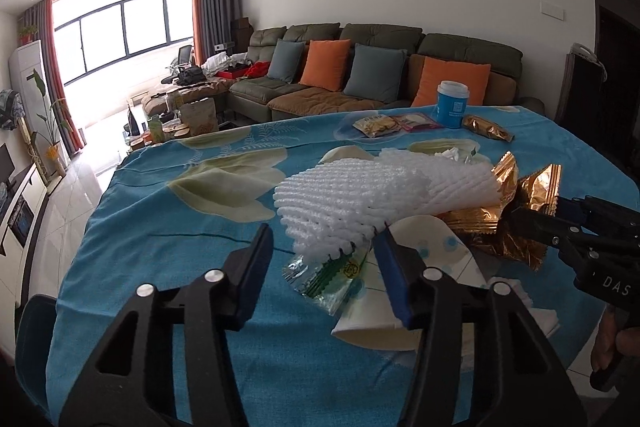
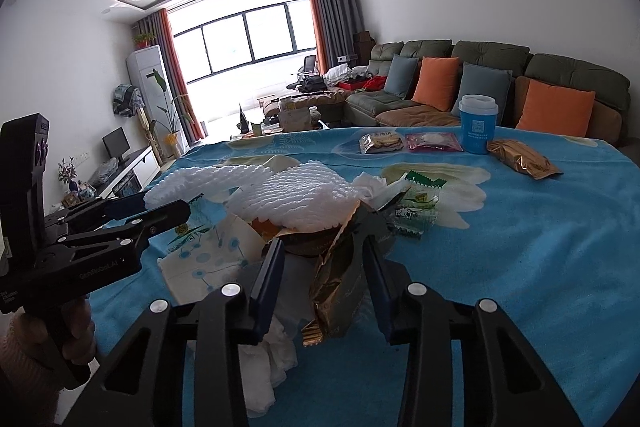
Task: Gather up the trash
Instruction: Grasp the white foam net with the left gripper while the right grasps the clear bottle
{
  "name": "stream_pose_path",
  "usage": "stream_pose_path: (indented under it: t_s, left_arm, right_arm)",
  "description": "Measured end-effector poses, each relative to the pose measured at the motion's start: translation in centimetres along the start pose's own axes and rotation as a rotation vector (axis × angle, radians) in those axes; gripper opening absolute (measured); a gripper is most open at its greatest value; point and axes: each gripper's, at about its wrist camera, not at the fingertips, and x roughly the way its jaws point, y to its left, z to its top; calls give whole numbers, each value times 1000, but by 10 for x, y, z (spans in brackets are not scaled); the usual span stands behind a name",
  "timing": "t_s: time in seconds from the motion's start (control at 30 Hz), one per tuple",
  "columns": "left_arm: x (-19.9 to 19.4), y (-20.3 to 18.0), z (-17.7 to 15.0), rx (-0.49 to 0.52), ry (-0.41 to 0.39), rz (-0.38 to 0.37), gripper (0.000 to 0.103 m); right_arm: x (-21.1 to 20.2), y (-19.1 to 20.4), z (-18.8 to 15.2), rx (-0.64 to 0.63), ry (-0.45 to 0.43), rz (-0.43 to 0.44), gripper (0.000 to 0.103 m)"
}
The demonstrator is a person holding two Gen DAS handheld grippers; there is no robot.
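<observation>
Right wrist view: gold wrapper [image 2: 338,291] stands between the right tool's [image 2: 324,263] open jaws, unclamped.

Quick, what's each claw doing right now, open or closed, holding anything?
Left claw: open, holding nothing, poised at the white foam net.
Right claw: open around the gold foil wrapper, not clamped.

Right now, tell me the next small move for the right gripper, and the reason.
Probably close the right gripper on the gold wrapper. Its jaws stand open with the crumpled wrapper between them, at the near edge of the trash pile beside the white foam netting. The left gripper is open too, at the pile's other side, holding nothing.
</observation>
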Motion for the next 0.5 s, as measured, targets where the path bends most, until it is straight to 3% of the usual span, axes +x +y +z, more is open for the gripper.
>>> stream_pose_path:
  t_s: [0.07, 0.27, 0.5]
  left_arm:
    - [2, 0, -1, 0, 3, -19, 33]
    - [-12, 19, 1, -80, -10, -64, 21]
    - [-40, 51, -4, -170, -31, -104, 21]
  right_arm:
    - [0, -1, 2, -9, 18, 5, 18]
    - [-12, -2, 12, -53, 16, -20, 15]
    - [-37, 3, 31, -89, -47, -4, 12]
